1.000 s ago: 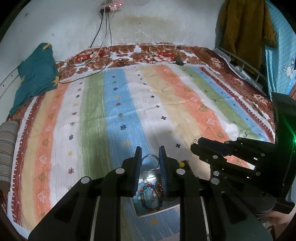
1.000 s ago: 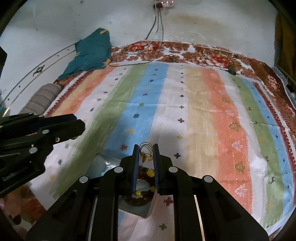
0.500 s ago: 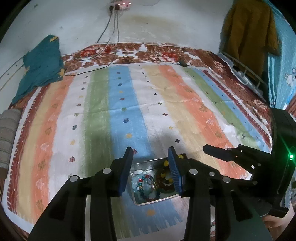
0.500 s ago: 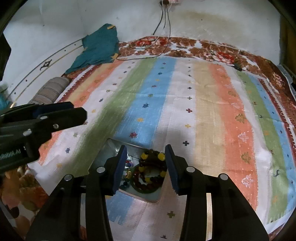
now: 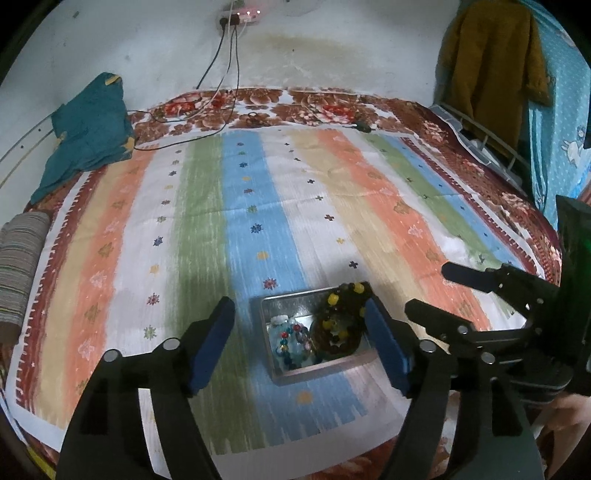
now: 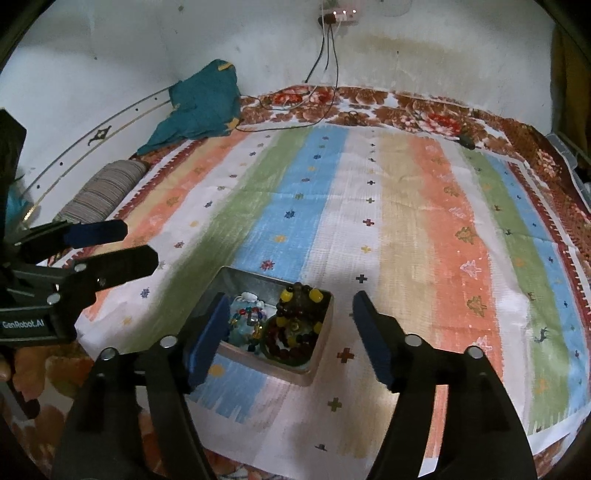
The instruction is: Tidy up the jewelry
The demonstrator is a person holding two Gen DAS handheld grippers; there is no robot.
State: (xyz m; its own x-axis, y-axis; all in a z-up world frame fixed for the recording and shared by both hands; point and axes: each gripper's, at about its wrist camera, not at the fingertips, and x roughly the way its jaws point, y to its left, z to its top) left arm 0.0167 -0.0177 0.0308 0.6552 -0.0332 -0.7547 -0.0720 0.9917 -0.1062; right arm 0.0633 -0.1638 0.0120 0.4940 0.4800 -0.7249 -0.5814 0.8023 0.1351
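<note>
In metal tin (image 6: 218,282), beaded bracelets (image 6: 295,325), both jaws wide

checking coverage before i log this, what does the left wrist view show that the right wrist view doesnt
Only the left wrist view shows the mustard garment hanging by the blue dotted curtain, and the right gripper from the side, open.

Only the right wrist view shows the left gripper from the side, open, with its GenRobot.AI label.

Both show the metal tin on the striped bedsheet, holding a dark bead bracelet with yellow beads beside smaller coloured beads, plus the teal cloth and the wall socket.
</note>
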